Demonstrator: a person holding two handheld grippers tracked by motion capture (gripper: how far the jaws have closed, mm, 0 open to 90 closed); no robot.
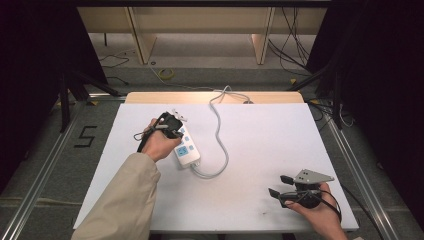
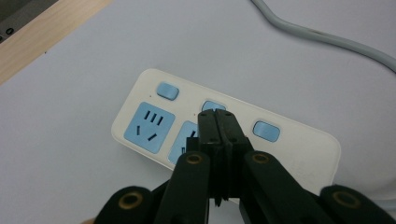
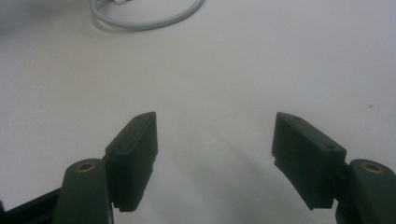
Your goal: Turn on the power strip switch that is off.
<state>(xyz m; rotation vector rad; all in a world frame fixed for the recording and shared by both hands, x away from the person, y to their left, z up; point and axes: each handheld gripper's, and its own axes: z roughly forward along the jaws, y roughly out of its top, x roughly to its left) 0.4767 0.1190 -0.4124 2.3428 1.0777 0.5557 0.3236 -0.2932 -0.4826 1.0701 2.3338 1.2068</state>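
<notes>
A cream power strip [image 1: 188, 151] with blue sockets and blue switches lies on the white table [image 1: 270, 135], left of centre. Its grey cable [image 1: 218, 130] loops off its near end and runs back off the far edge. My left gripper [image 1: 178, 133] is held over the strip with its jaws shut together and nothing between them. In the left gripper view the gripper's tips [image 2: 217, 114] sit at the middle blue switch of the power strip [image 2: 299, 149] and hide most of it. My right gripper [image 1: 276, 184] rests open near the front right corner, over bare table [image 3: 215, 70].
A wooden strip [image 1: 210, 97] borders the table's far edge. Beyond it are floor cables, a yellow coil [image 1: 166, 74] and wooden furniture legs. Dark frames stand on both sides. The cable's loop [image 3: 154, 21] lies ahead of the right gripper [image 3: 215, 126].
</notes>
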